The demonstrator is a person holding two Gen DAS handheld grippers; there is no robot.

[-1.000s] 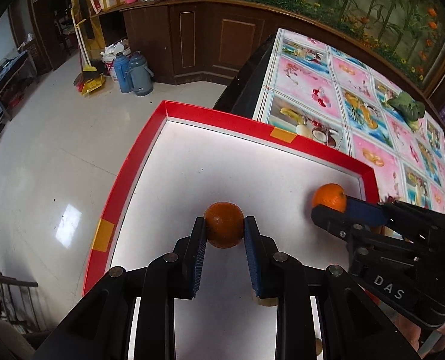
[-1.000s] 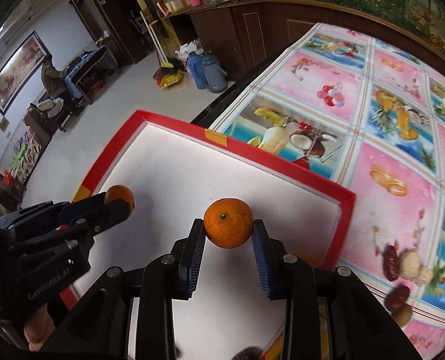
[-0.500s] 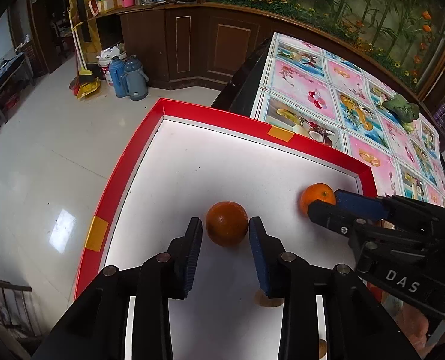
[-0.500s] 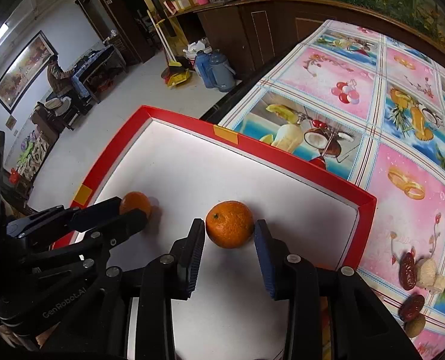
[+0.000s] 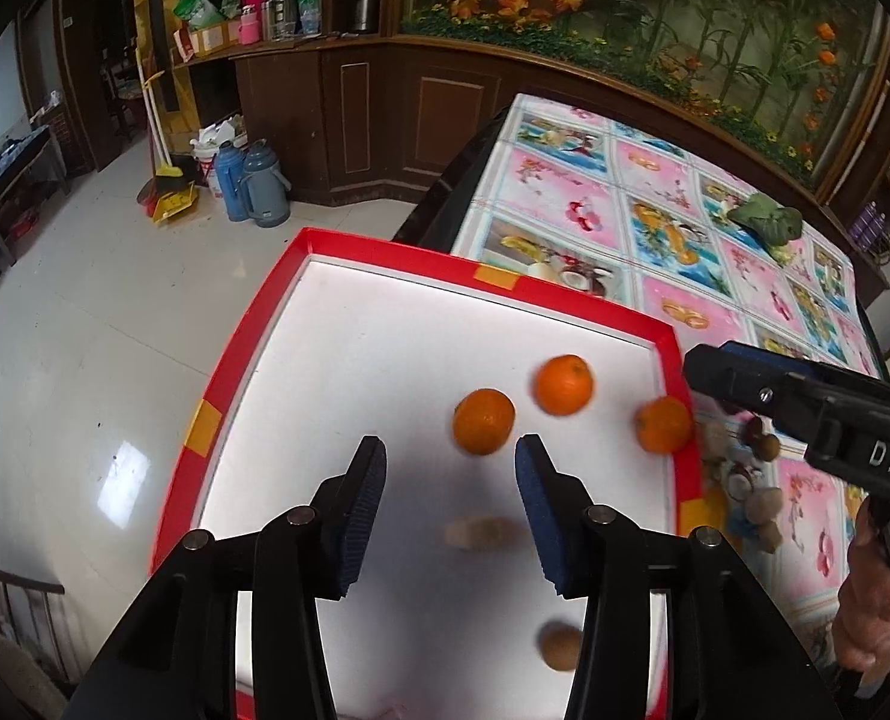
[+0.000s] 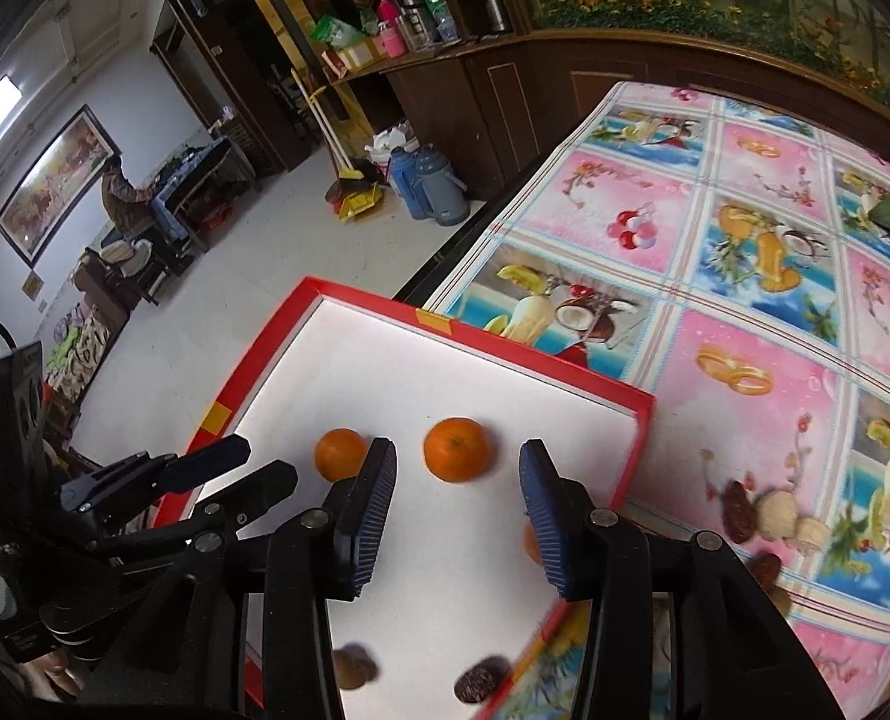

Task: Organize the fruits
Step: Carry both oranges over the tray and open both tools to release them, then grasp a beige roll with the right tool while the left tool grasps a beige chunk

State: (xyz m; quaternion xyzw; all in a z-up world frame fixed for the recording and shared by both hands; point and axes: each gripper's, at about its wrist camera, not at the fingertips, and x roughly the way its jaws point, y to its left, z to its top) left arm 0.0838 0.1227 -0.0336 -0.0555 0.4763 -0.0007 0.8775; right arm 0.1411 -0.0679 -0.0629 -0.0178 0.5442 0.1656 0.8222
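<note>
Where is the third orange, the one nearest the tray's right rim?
In the left wrist view, the orange lies inside the tray, against its right rim, right of two other oranges.

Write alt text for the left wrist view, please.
The left tool, its jaws opening, holds nothing above a red-rimmed white tray with three oranges and two small brown fruits. The right tool enters at right.

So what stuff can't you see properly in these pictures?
- Third orange, right wrist view: mostly hidden behind that gripper's finger.
- Two brownish fruits, left wrist view: too blurred to name; the lower one is partly behind a finger.
- Dark round fruit, right wrist view: blurred near the bottom edge.
- Right gripper, left wrist view: its far finger is hidden, so its gap is unseen there.
</note>
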